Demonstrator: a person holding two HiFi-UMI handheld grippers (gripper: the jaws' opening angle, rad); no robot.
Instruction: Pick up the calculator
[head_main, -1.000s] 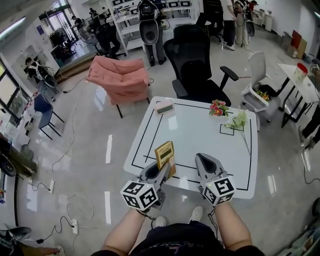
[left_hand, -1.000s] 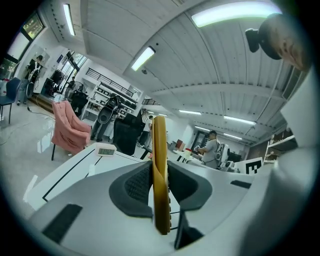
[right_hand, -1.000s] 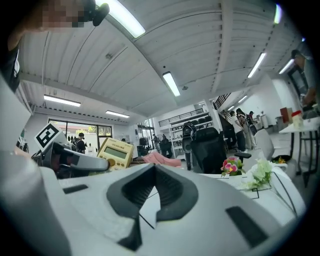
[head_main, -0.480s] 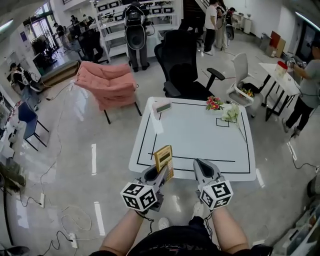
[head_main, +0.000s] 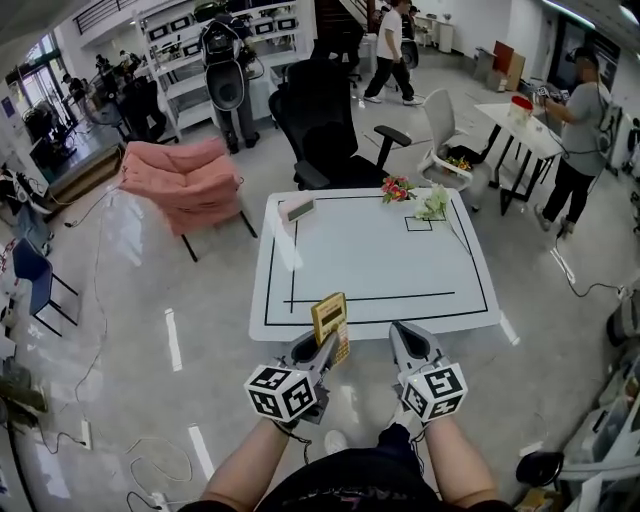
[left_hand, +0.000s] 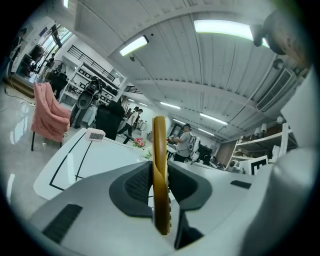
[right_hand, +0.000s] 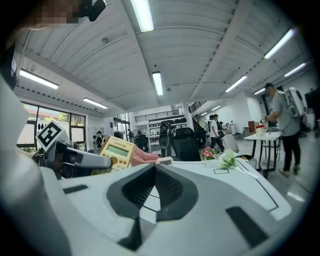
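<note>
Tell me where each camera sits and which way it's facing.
Head view: on the person's head, facing steeply down at the white table; shows both forearms, the left hand-held gripper holding the calculator, and the shut right hand-held gripper.
Left gripper view: rides the left hand-held gripper, facing along its jaws across the table; jaws clamp the calculator edge-on.
Right gripper view: rides the right hand-held gripper, facing across the table; jaws closed, empty.
Shared: all three show the calculator and table.

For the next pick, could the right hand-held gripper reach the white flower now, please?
Probably not: the right hand-held gripper sits at the near edge of the table, the white flower at the far edge, though nothing lies between.
</note>
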